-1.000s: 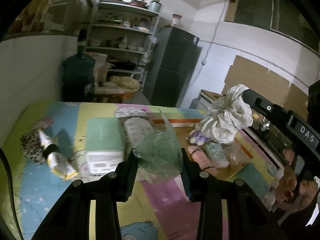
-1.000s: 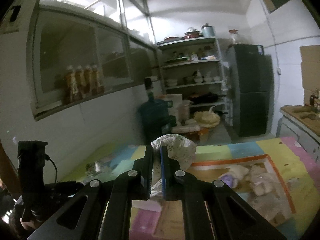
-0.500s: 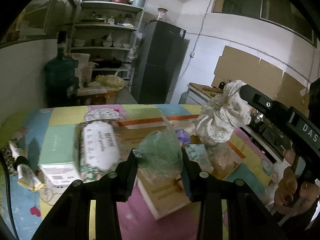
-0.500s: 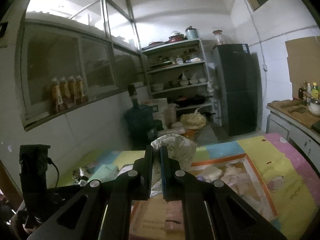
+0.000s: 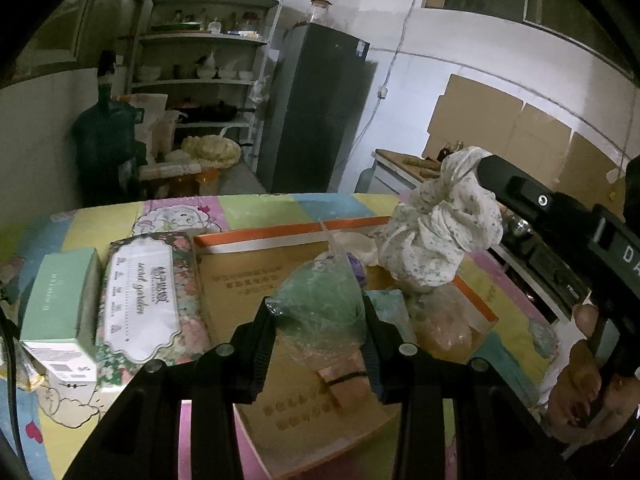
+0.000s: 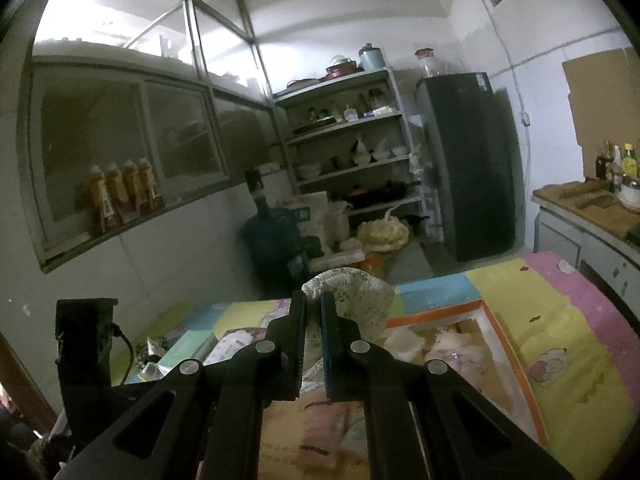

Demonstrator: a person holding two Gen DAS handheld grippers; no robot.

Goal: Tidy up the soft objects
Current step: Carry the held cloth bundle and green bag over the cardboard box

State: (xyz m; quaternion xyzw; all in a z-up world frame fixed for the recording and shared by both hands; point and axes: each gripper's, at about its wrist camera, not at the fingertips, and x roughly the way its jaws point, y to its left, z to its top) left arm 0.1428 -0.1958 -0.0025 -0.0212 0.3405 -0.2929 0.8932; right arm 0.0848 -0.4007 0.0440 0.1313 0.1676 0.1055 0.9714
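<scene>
Left gripper (image 5: 320,320): nearest of all, its two black fingers pinch a clear plastic bag of green soft material (image 5: 322,306) from both sides, and the bag bulges between them, held above the box.
Right gripper (image 6: 314,312): its fingers are pressed almost together on a knotted bundle of white speckled cloth (image 6: 356,300). Seen from the left wrist camera, the bundle (image 5: 438,236) hangs from the tip of that gripper, to the right of the green bag and above the box's right side.
Person's hand (image 5: 588,384): at the near right edge, wrapped round the right gripper's handle.
Cardboard box (image 5: 256,276): shallow and open, with an orange rim, lying on the mat below both grippers. Pale soft items lie inside it; a pinkish roll with a dark band (image 5: 346,384) is at the near end.
Play mat (image 5: 256,208): pastel patchwork squares with cartoon prints, covering the surface.
Floral tissue pack (image 5: 146,300): flat on the mat, touching the box's left side.
Mint green carton (image 5: 60,304): just left of the tissue pack.
Water jug (image 5: 106,148): large, dark, far left on the floor.
Shelving (image 5: 204,76): far wall, stacked with bowls and pots.
Refrigerator (image 5: 316,108): dark, right of the shelving.
</scene>
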